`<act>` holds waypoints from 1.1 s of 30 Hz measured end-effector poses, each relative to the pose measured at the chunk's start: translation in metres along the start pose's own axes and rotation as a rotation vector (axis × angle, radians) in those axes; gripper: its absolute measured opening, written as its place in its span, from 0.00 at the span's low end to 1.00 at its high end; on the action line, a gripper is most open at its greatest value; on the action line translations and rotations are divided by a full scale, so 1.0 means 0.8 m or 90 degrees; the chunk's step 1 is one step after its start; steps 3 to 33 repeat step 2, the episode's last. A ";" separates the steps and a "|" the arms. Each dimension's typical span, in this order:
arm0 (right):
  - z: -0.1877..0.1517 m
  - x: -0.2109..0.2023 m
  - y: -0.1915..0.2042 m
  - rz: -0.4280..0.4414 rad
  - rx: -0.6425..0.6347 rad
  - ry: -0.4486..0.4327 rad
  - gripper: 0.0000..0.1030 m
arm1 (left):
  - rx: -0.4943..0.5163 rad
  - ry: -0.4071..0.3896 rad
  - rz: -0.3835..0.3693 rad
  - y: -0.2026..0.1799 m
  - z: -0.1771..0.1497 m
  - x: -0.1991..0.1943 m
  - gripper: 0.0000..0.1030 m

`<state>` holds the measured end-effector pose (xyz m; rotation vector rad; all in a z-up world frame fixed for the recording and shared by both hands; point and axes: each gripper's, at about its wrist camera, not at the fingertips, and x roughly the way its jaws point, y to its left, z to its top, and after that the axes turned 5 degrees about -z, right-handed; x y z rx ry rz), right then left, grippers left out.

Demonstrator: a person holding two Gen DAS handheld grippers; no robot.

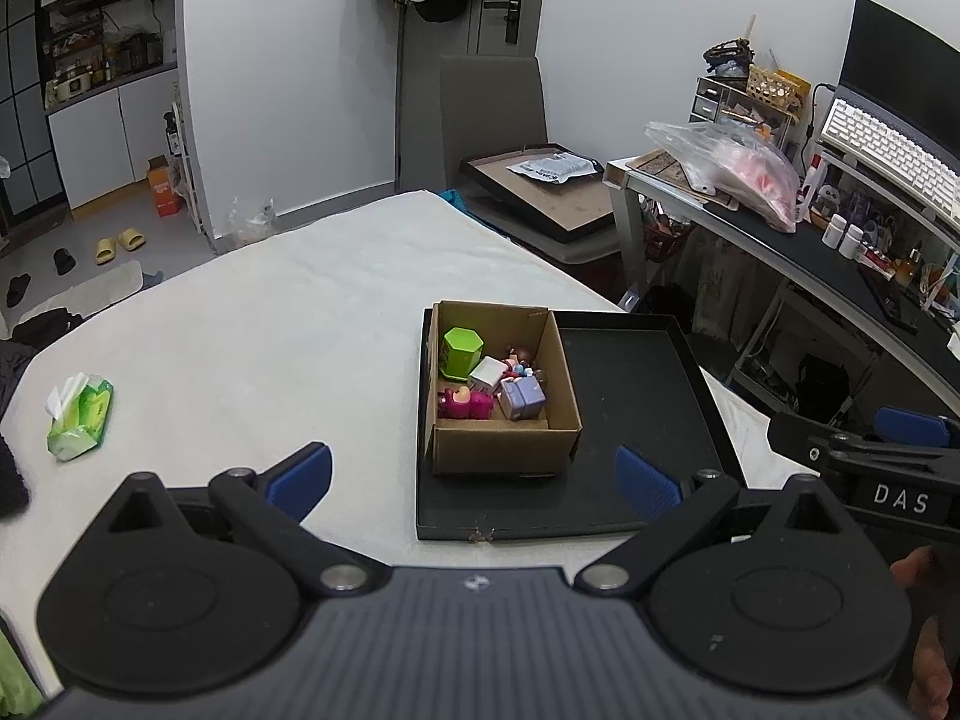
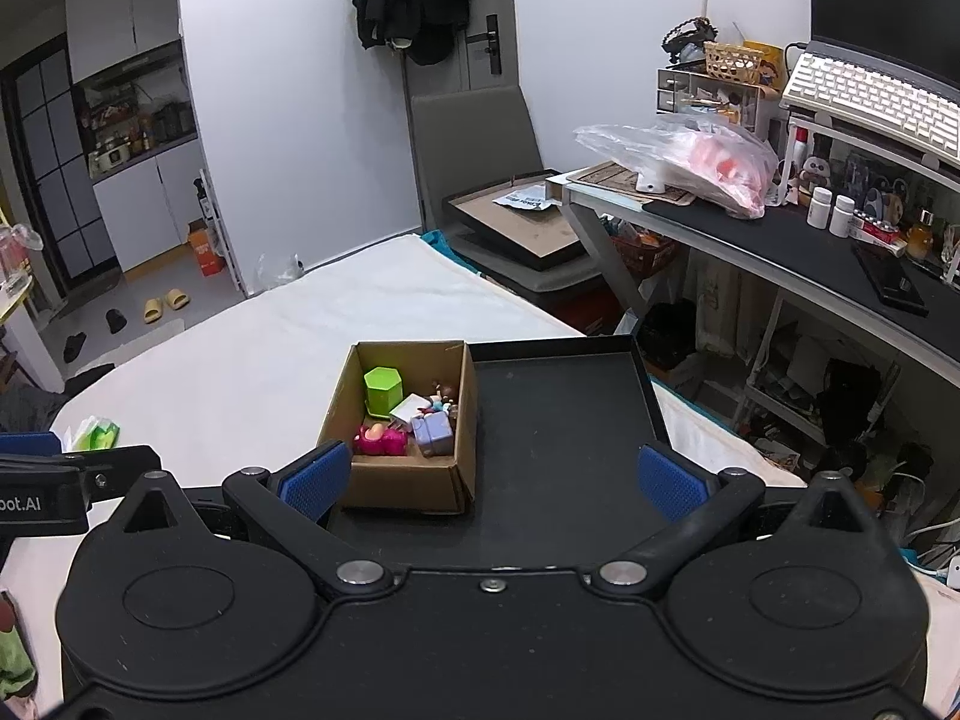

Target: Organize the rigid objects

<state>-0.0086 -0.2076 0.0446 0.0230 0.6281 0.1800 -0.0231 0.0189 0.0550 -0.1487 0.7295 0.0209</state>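
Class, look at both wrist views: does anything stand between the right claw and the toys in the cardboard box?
Only the box's own near wall. The cardboard box sits on the black tray, ahead and left of the open right claw. The green hexagonal container, pink toy and purple box lie uncovered, so nothing visible blocks reaching from above.

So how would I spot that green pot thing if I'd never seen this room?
Find the flat black tray on the white bed; a brown cardboard box sits on its left side. The green pot stands upright in the box's far left corner. It is the only bright green, six-sided piece among pink, purple and white toys.
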 end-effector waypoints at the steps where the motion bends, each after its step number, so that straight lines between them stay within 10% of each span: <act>1: -0.001 0.000 0.001 0.001 -0.003 0.000 1.00 | 0.000 0.000 0.000 0.000 0.000 0.001 0.97; 33: -0.001 0.001 0.002 0.001 -0.005 0.001 1.00 | 0.002 0.002 -0.003 0.000 0.000 0.001 0.97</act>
